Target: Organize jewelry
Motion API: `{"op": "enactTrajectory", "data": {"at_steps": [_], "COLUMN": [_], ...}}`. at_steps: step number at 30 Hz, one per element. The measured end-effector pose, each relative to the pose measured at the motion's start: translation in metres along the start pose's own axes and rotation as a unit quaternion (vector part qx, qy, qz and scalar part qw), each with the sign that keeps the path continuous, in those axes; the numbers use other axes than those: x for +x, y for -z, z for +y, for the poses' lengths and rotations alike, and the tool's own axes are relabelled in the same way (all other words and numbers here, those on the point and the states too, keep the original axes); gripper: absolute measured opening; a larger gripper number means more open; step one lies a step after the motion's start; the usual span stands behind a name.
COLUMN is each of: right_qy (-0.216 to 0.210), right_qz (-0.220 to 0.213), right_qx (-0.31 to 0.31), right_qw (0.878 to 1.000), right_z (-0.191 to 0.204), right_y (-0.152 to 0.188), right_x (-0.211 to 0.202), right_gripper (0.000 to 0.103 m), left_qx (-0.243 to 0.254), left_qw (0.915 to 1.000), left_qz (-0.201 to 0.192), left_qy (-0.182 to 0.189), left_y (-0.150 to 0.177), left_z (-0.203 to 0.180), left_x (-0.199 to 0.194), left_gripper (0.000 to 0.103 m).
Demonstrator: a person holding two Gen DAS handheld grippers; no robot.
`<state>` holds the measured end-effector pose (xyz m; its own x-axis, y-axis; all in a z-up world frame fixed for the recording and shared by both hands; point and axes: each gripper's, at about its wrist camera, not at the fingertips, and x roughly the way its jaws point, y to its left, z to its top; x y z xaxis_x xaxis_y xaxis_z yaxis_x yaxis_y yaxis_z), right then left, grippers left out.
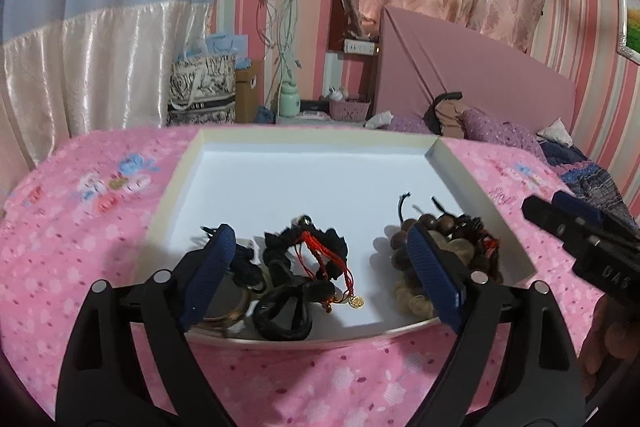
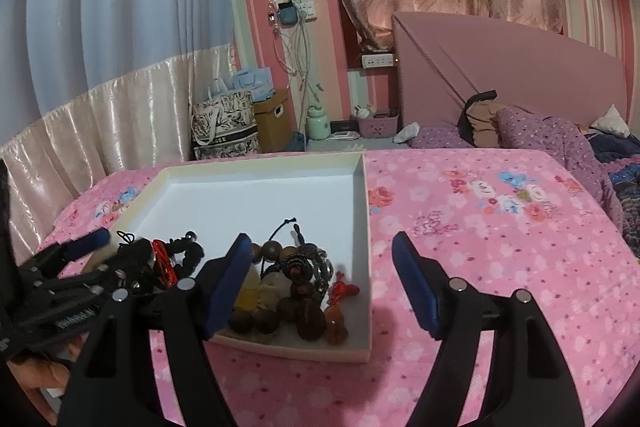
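Both the left gripper [image 1: 320,267] and right gripper [image 2: 322,277] hover spread and empty over the white box [image 1: 304,147], where tangled cords [image 1: 316,255] could snag a fingertip and drag the bead bracelets [image 2: 296,291] out onto the bed [image 2: 480,247].

dim, soft indoor light; short shadows fall toward 9 o'clock; fisheye bends edges, black vignette corners, slight overall blur.

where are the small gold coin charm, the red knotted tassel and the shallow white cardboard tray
small gold coin charm [image 1: 355,301], left wrist view, on the disc's face
red knotted tassel [image 2: 344,290], right wrist view, on its knotted middle
shallow white cardboard tray [image 2: 260,199], right wrist view, on its bare white floor
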<state>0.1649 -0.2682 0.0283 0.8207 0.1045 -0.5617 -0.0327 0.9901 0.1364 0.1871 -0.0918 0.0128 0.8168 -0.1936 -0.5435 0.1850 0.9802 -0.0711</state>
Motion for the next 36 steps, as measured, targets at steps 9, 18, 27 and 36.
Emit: {"op": "enactTrajectory", "data": {"at_steps": [9,18,27,36], "right_qy": [0.016,0.046,0.052,0.057], "right_qz": [0.013,0.013,0.019,0.042], "right_qx": [-0.015,-0.01,0.008,-0.003], "right_qw": [1.0,0.999,0.998,0.998], "right_z": [-0.015,-0.033,-0.051,-0.054], "right_y": [0.025,0.054,0.073,0.081], "right_x": [-0.038,-0.069,-0.087,-0.079], "right_gripper": [0.082,0.085,0.09,0.09], "left_qx": [-0.005,-0.004,-0.013,-0.031], "left_qw": [0.9996,0.999,0.9988,0.9986], "left_qz": [-0.02,-0.018,-0.01,-0.005], "left_qy": [-0.019,-0.04,-0.045,-0.042], "left_y": [0.013,0.053,0.074,0.078], "left_z": [0.04,0.081,0.094,0.101], "left_x": [-0.06,-0.096,-0.096,-0.092], "left_gripper": [0.097,0.1,0.1,0.1]}}
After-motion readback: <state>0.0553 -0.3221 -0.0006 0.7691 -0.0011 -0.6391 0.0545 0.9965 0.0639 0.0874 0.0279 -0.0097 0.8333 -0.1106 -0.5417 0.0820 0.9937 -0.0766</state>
